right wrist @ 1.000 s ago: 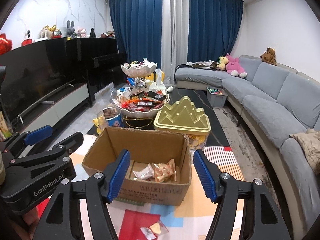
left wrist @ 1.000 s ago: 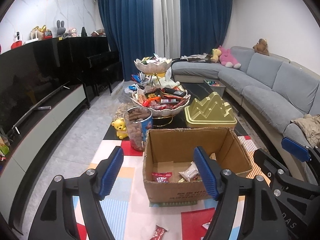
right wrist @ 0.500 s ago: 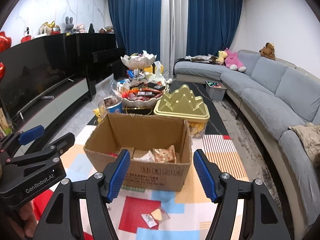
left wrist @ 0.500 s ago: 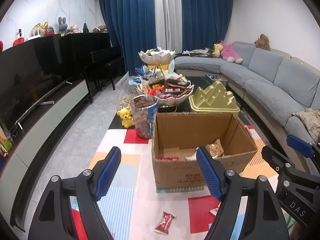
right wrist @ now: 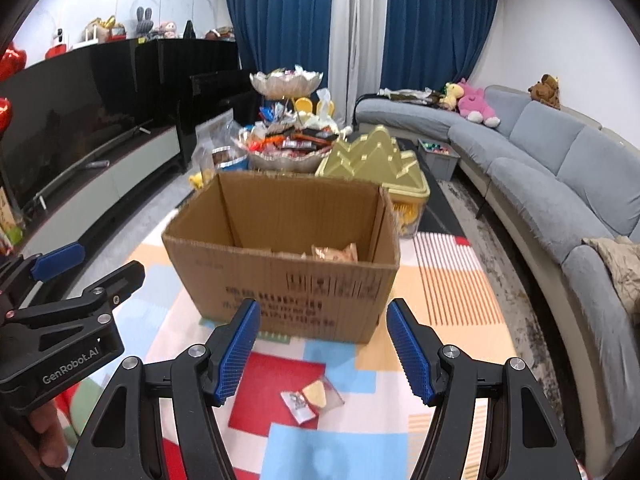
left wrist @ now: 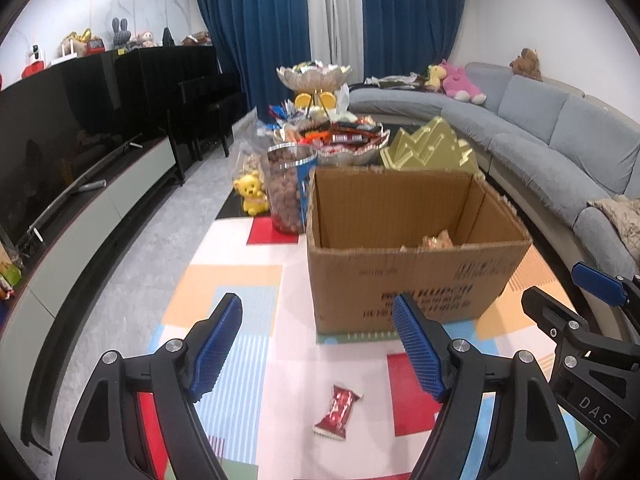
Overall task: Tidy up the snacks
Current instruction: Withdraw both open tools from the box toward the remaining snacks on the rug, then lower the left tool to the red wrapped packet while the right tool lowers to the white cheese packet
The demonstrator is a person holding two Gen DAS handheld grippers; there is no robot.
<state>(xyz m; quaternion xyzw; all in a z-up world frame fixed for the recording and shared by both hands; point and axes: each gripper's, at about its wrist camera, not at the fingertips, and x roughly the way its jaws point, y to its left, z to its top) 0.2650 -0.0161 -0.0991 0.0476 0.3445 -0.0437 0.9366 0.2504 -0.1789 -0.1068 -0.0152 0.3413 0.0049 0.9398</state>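
An open cardboard box point(left wrist: 416, 280) point(right wrist: 288, 284) stands on a colourful mat, with a few snack packets point(right wrist: 334, 254) inside. A red snack packet point(left wrist: 336, 410) lies on the mat in front of it, between and below my left gripper's fingers. My left gripper point(left wrist: 316, 344) is open and empty above that packet. A clear packet with a yellow snack point(right wrist: 312, 396) lies on the mat below my right gripper point(right wrist: 324, 348), which is open and empty. Each gripper shows at the edge of the other's view.
Behind the box stand a jar of brown snacks point(left wrist: 288, 188), a yellow bear toy point(left wrist: 252, 194), a tiered bowl stand of snacks point(left wrist: 332, 136) and a gold mountain-shaped tin point(right wrist: 376, 164). A grey sofa point(right wrist: 560, 184) runs along the right, a TV unit point(left wrist: 80, 208) along the left.
Both grippers have pulled back and lowered from over the box towards the mat. The box looks farther away and the two loose packets have come into fuller view.
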